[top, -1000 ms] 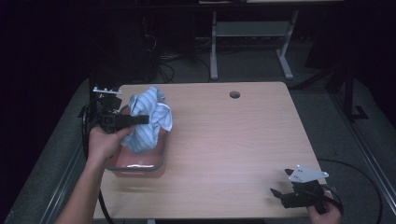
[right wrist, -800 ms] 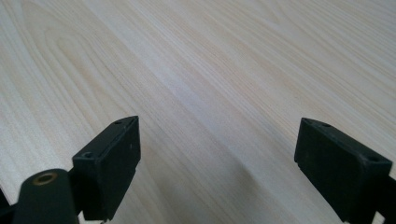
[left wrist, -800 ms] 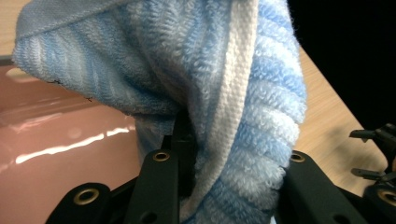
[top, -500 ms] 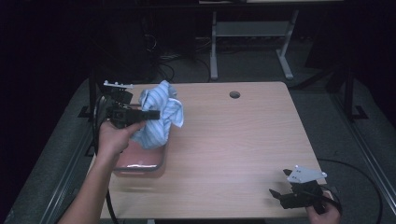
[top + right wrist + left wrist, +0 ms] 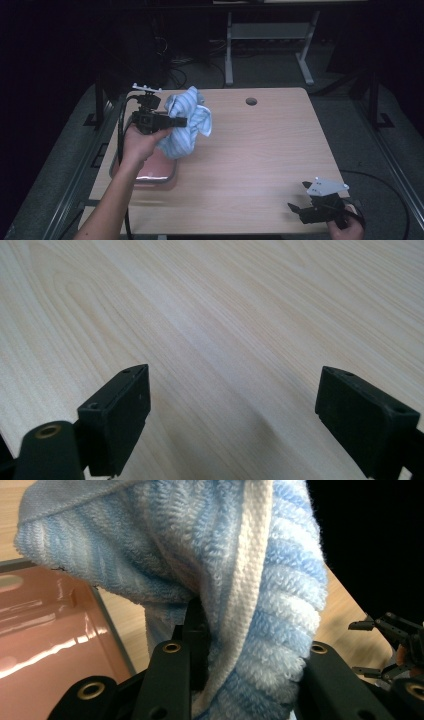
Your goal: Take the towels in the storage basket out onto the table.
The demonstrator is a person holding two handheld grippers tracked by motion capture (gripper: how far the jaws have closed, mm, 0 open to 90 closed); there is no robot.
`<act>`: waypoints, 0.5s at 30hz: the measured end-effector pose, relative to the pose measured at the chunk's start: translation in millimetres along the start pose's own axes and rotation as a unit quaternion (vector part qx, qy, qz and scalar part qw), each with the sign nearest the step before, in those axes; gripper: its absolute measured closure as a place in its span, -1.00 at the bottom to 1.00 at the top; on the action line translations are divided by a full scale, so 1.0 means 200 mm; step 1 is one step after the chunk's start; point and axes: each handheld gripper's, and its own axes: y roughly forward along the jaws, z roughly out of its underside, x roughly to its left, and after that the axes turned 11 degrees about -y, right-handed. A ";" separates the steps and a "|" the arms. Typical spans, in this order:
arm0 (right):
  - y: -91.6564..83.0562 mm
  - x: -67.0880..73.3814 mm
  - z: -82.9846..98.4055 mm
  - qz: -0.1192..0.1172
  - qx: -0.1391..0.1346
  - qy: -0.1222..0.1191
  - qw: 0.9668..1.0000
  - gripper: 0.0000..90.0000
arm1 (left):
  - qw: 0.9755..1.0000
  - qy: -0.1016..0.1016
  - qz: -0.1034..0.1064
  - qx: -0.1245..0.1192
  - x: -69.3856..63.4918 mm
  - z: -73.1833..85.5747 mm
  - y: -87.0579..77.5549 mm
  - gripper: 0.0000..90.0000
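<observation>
Blue striped towel [image 5: 186, 125] hangs clamped between the left gripper [image 5: 176, 121] jaws.

The left gripper [image 5: 175, 121] is raised at the far left, forearm reaching up from the bottom edge, its fingers [image 5: 170, 680] clamped on a blue striped towel [image 5: 187, 127]. The right gripper [image 5: 300, 210] sits low at the near right, hand [image 5: 345, 231] behind it, fingers [image 5: 125, 415] spread wide.

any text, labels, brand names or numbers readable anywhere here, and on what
None can be read.
The blue striped towel held in the left gripper has no tag or print showing.
The pink tray, the wooden table and the right gripper carry no visible lettering.
</observation>
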 end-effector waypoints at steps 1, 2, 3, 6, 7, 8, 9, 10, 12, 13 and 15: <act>0.00 0.00 0.00 -0.001 -0.001 0.003 1.000 -0.69 | 1.000 -0.001 0.002 0.000 -0.01 0.00 0.01 0.55; 0.00 0.00 0.00 -0.001 -0.002 0.005 1.000 -0.69 | 1.000 0.002 0.003 0.001 -0.01 0.00 0.02 0.55; 0.00 0.00 0.00 0.000 -0.002 0.005 1.000 -0.69 | 1.000 0.002 0.003 0.003 -0.02 -0.01 0.02 0.55; 0.00 0.00 0.00 0.000 -0.006 0.004 1.000 -0.69 | 1.000 0.005 0.002 0.007 -0.03 -0.01 0.05 0.55; 0.00 -0.01 0.00 0.001 -0.006 0.004 1.000 -0.69 | 1.000 0.005 0.003 0.007 -0.04 -0.02 0.06 0.55; 0.00 -0.01 0.00 0.000 -0.005 0.004 1.000 -0.69 | 1.000 0.002 0.004 0.005 -0.05 -0.02 0.06 0.55; 0.00 -0.01 0.00 -0.001 -0.005 0.003 1.000 -0.69 | 1.000 0.006 0.005 0.009 -0.05 -0.02 0.07 0.55; 0.00 -0.01 0.00 -0.001 -0.005 0.003 1.000 -0.69 | 1.000 0.006 0.005 0.009 -0.05 -0.02 0.08 0.55; 0.00 -0.01 0.00 0.001 -0.009 0.001 1.000 -0.69 | 1.000 0.005 0.005 0.012 -0.06 -0.03 0.10 0.55; 0.00 -0.01 0.00 0.000 -0.007 0.006 1.000 -0.69 | 1.000 0.009 0.004 0.017 -0.07 -0.03 0.11 0.55; 0.00 -0.01 0.00 0.001 -0.008 0.005 1.000 -0.69 | 1.000 0.006 0.007 0.014 -0.08 -0.03 0.12 0.55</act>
